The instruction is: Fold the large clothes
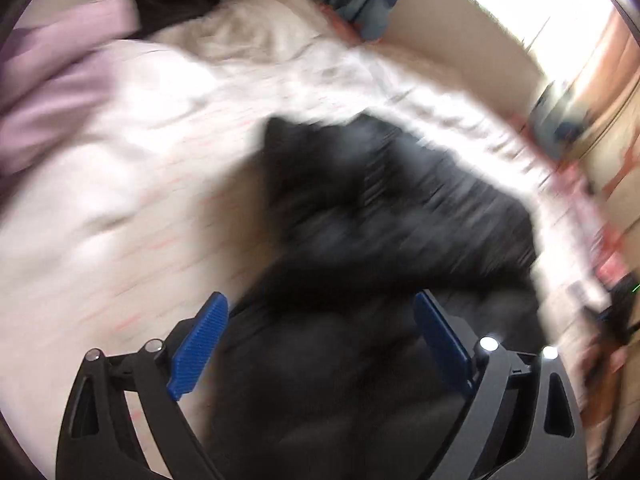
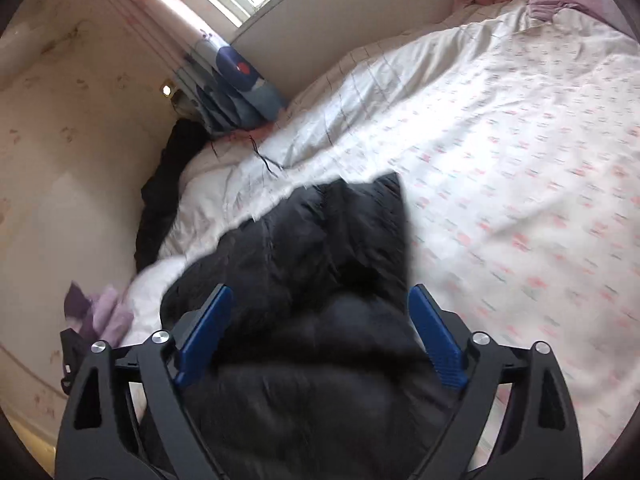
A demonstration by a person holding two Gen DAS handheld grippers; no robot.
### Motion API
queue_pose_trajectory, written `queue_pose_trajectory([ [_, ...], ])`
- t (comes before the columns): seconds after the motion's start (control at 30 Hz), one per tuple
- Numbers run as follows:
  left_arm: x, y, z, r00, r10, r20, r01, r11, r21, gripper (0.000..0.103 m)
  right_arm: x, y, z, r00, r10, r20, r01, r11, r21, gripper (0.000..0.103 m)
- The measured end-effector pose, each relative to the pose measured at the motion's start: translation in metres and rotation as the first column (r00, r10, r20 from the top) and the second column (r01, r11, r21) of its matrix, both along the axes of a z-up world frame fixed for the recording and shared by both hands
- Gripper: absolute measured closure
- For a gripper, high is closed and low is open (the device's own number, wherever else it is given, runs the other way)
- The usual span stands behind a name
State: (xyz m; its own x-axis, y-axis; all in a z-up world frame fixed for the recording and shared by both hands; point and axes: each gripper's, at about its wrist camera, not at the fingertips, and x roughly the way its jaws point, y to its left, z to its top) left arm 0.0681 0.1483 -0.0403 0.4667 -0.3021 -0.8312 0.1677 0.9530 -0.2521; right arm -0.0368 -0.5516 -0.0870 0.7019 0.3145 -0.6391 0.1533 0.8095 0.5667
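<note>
A black quilted puffer jacket [image 1: 384, 216] lies spread on a bed, blurred by motion in the left wrist view. My left gripper [image 1: 320, 304] hovers over its near part with both blue pads wide apart and nothing pinched. In the right wrist view the same jacket [image 2: 320, 264] stretches away from me, one corner pointing up the bed. My right gripper [image 2: 320, 296] stands open above it, its blue fingers [image 2: 208, 328] spread to either side of the fabric without pressing on it.
The bed carries a white sheet with small pink marks [image 2: 520, 184] and a rumpled white duvet [image 1: 256, 48]. Purple cloth [image 1: 52, 92] lies at the left. A blue patterned pillow [image 2: 236, 88] leans by the wall; dark clothing [image 2: 160, 200] is wedged between bed and wall.
</note>
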Motion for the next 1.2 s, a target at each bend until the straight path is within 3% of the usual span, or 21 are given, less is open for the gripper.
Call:
queue_pose_trajectory([
  [0.1,-0.037,0.042,-0.026,0.993,0.027,-0.113,-0.027,1.000,-0.005,0.012,-0.045,-0.011,-0.025,0.993,0.004,-0.122,-0.005,1.000,-0.002,0.016],
  [0.2,-0.074,0.057,-0.057,0.974,-0.016,-0.228,0.005,0.999,-0.050,0.012,-0.103,-0.018,-0.059,0.976,0.058,-0.212,-0.021,0.985,0.170,0.016],
  [0.27,-0.102,0.061,-0.070,0.966,-0.051,-0.255,0.028,0.995,-0.092,0.012,-0.133,-0.014,-0.074,0.963,0.101,-0.252,-0.038,0.969,0.246,0.016],
  [0.37,-0.133,0.068,-0.070,0.964,-0.090,-0.249,0.044,0.982,-0.184,0.012,-0.166,-0.002,-0.073,0.960,0.157,-0.231,-0.078,0.945,0.317,0.016],
  [0.47,-0.157,0.073,-0.072,0.949,-0.150,-0.276,0.060,0.949,-0.310,0.009,-0.190,0.011,-0.066,0.951,0.232,-0.205,-0.124,0.891,0.436,0.015],
  [0.63,-0.185,0.065,-0.087,0.917,-0.245,-0.314,0.111,0.915,-0.388,0.009,-0.207,0.032,-0.063,0.917,0.322,-0.235,-0.194,0.875,0.443,0.012],
  [0.73,-0.189,0.065,-0.098,0.923,-0.199,-0.330,0.054,0.916,-0.398,0.010,-0.210,0.029,-0.064,0.930,0.310,-0.198,-0.183,0.856,0.484,0.012],
  [0.8,-0.185,0.062,-0.098,0.935,-0.136,-0.328,-0.013,0.909,-0.416,0.024,-0.215,0.025,-0.066,0.939,0.296,-0.173,-0.174,0.847,0.503,0.031],
  [0.83,-0.187,0.062,-0.097,0.936,-0.127,-0.329,-0.026,0.906,-0.422,0.046,-0.220,0.023,-0.066,0.943,0.286,-0.167,-0.168,0.847,0.504,0.060],
  [0.87,-0.188,0.063,-0.094,0.937,-0.112,-0.329,-0.034,0.913,-0.408,0.062,-0.222,0.022,-0.065,0.948,0.280,-0.151,-0.167,0.842,0.513,0.087],
  [0.93,-0.192,0.063,-0.082,0.943,-0.102,-0.316,-0.040,0.909,-0.415,0.083,-0.227,0.020,-0.054,0.962,0.260,-0.085,-0.179,0.834,0.523,0.090],
  [0.97,-0.194,0.062,-0.075,0.947,-0.097,-0.307,-0.042,0.908,-0.417,0.088,-0.226,0.019,-0.046,0.967,0.249,-0.054,-0.184,0.831,0.525,0.093],
  [1.03,-0.196,0.060,-0.052,0.959,-0.106,-0.264,-0.025,0.894,-0.448,0.093,-0.224,0.017,-0.021,0.973,0.227,0.030,-0.208,0.821,0.531,0.095],
  [1.1,-0.202,0.056,-0.016,0.974,-0.120,-0.194,0.004,0.857,-0.515,0.094,-0.221,0.018,0.008,0.972,0.211,0.105,-0.235,0.815,0.531,0.096],
  [1.2,-0.221,0.052,0.030,0.983,-0.156,-0.101,0.080,0.845,-0.529,0.094,-0.234,0.016,0.057,0.952,0.231,0.201,-0.302,0.812,0.499,0.096],
])
